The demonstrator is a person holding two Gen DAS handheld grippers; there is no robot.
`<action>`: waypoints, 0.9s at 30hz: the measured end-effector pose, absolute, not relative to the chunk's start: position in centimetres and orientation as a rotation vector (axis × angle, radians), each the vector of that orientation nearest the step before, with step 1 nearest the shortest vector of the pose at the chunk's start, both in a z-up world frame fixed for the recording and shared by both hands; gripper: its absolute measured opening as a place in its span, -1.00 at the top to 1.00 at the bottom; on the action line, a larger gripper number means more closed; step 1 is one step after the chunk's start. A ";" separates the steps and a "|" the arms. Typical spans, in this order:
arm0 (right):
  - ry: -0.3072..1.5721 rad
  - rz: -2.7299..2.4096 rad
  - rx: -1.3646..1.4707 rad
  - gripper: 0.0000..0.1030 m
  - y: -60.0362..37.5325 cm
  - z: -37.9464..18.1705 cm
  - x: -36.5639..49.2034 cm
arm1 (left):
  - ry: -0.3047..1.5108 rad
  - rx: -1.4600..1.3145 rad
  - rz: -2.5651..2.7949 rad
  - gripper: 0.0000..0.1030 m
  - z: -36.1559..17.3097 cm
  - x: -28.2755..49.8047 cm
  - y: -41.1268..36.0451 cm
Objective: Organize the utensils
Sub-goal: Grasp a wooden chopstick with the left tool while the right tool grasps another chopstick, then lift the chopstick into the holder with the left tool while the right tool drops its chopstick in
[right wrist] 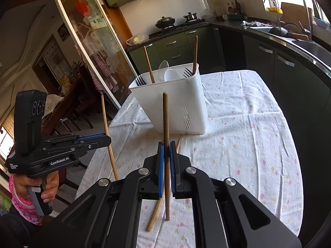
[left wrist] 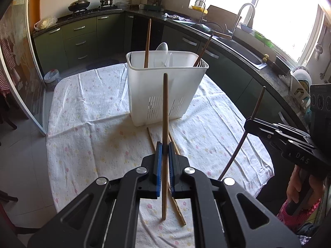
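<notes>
Wooden chopsticks: one clamped per gripper, left (left wrist: 165, 147), right (right wrist: 166, 147); two on tablecloth (left wrist: 82, 103).

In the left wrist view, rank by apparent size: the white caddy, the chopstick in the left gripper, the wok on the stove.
1. White caddy: largest.
2. Chopstick shut in the left gripper: as long as the caddy is tall, but thin; nearness to the camera inflates it.
3. Wok: smallest, far away.

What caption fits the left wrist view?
Left gripper holds a chopstick upright before the white utensil holder; two chopsticks remain.
</notes>
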State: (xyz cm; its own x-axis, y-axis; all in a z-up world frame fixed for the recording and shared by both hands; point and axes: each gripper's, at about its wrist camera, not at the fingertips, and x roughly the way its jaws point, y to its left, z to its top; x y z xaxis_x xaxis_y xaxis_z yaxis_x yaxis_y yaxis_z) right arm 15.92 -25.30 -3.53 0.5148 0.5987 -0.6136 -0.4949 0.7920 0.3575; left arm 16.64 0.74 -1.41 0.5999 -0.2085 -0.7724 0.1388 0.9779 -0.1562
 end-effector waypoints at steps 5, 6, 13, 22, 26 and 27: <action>0.772 0.669 0.142 0.87 -25.5 -2.7 15.5 | 0.877 -0.071 -0.215 0.89 -0.1 16.1 0.4; 0.771 0.673 0.143 0.87 -25.5 -2.5 15.4 | 0.871 -0.069 -0.217 0.88 0.1 16.1 0.3; 0.732 0.700 0.113 0.87 -25.4 -0.1 15.2 | 0.806 -0.049 -0.225 0.89 3.4 16.1 -0.3; 0.645 0.706 0.073 0.87 -25.8 3.5 14.4 | 0.576 -0.032 -0.190 0.89 12.0 17.3 -0.4; 0.653 0.704 0.087 0.88 -26.4 3.2 14.5 | 0.478 -0.024 -0.156 0.88 14.9 18.7 -0.5; 0.652 0.704 0.092 0.87 -26.6 3.2 14.6 | 0.458 -0.017 -0.142 0.88 15.3 19.2 -0.6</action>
